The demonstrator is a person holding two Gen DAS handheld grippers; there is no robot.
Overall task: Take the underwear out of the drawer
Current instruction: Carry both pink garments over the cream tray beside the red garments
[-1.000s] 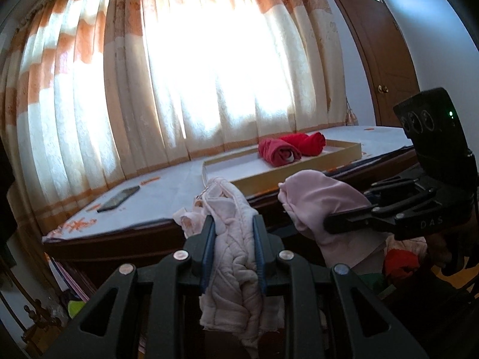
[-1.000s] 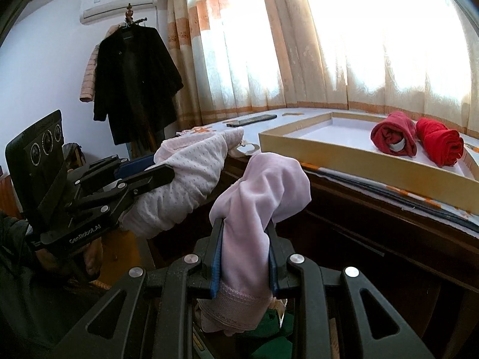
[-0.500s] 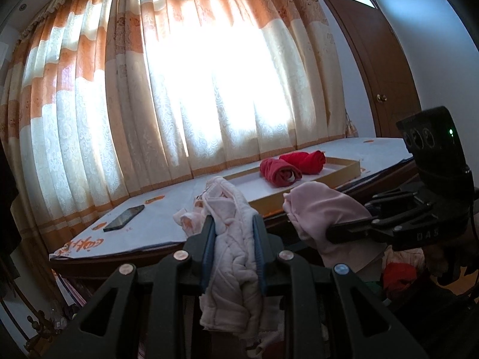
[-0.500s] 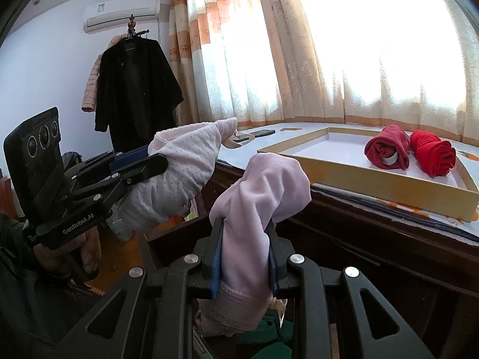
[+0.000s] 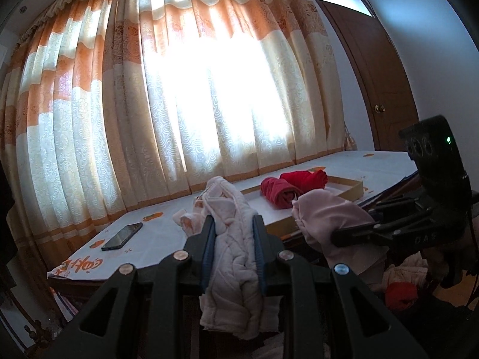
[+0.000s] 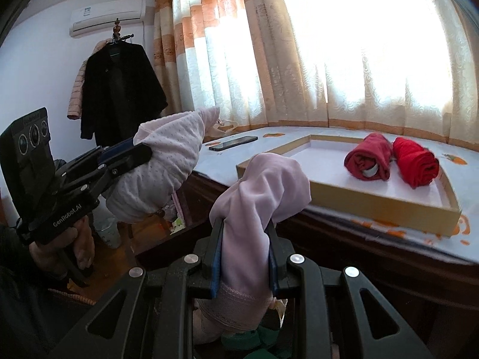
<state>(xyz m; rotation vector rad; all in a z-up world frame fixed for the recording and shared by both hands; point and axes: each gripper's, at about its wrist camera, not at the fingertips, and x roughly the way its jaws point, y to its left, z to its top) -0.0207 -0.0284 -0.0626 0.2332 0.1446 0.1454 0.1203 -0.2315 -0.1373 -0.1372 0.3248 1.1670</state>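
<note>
A tall curtain, banded cream and orange, fills the far side of the room with bright light behind it. In front of it stretches the tabletop, covered with a white cloth printed with orange motifs. On the tabletop's right part lies a shallow cardboard tray holding two rolled pieces, a dark red roll on the left and a bright red roll touching it on the right. A black coat hangs at the far left wall, under an air conditioner. A dark phone lies flat on the cloth, left of the tray and well apart from it.

The left hand-held gripper is clamped narrowly on a pale pink quilted underwear, which bulges above the fingers and hangs below them, held in the air near the tabletop's edge. The right hand-held gripper is likewise pinched on a smooth lilac underwear with a lace hem, draped over the fingertips just in front of the tray's near wall. A hand grips the left tool's handle.
</note>
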